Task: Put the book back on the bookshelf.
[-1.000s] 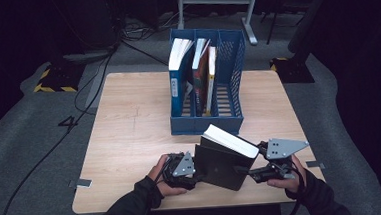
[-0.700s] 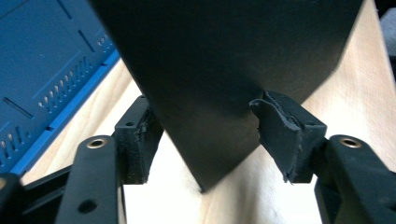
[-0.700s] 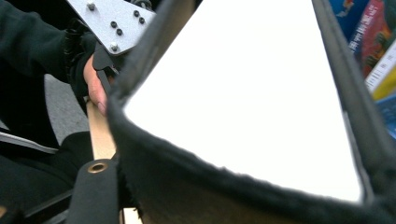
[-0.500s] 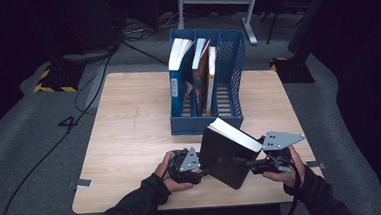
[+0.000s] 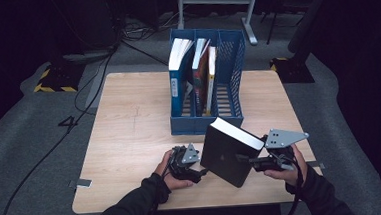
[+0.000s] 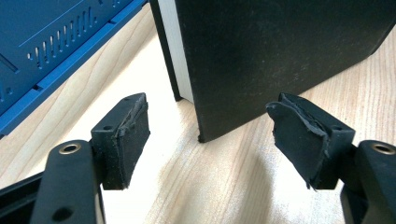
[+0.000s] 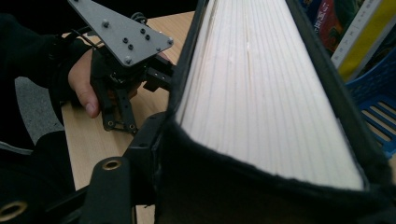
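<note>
A dark room surrounds a pale wooden worktop (image 5: pixel 129 121). Near its front edge a black book (image 5: pixel 226 153) stands tipped on a lower corner, the right gripper (image 5: pixel 249 160) clamped across its page block. The left gripper (image 5: pixel 198 173) sits just beside the cover, its jaws having just opened, nothing between them. To do this step well, I judge the right grip should hold firm while raising the book upright toward the blue file rack (image 5: pixel 227 85) at the back edge, aiming for its empty right compartment. Count: one black book, one rack, three books inside, two grippers.

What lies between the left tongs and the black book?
Bare wood of the table: in the left gripper view, the left tongs stand open, short of the book.
</note>
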`<state>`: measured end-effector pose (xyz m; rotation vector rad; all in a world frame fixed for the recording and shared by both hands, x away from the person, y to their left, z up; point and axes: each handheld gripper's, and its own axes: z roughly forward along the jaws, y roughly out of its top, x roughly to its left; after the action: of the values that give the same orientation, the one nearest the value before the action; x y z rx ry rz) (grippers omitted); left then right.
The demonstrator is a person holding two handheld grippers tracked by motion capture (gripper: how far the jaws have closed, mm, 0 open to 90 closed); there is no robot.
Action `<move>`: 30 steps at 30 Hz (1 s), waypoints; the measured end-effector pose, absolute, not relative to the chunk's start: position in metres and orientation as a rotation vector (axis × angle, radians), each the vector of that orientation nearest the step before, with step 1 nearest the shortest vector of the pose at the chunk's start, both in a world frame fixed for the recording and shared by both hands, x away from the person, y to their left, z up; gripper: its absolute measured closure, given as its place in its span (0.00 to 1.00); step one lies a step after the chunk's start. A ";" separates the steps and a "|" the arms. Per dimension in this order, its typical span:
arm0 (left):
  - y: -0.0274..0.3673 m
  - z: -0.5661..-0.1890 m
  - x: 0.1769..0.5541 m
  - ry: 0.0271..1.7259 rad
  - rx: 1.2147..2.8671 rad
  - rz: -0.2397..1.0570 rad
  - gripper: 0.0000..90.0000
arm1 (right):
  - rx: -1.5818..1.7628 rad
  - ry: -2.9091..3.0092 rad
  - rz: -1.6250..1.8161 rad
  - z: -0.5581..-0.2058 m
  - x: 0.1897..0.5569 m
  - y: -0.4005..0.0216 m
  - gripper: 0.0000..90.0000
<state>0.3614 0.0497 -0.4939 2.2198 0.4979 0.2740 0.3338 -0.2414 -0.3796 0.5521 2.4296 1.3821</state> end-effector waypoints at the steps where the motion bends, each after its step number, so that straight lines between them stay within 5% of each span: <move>1: 0.051 -0.494 0.362 0.501 2.225 0.271 0.30 | 0.554 2.429 1.384 -0.380 0.334 -0.241 0.50; 30: 0.121 -0.499 0.362 0.718 2.283 0.318 0.27 | 0.624 2.448 1.432 -0.378 0.340 -0.238 0.58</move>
<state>0.3617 0.1214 -0.4991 2.2830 0.7184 0.3184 0.3398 -0.2377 -0.3784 0.6239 2.4483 1.4316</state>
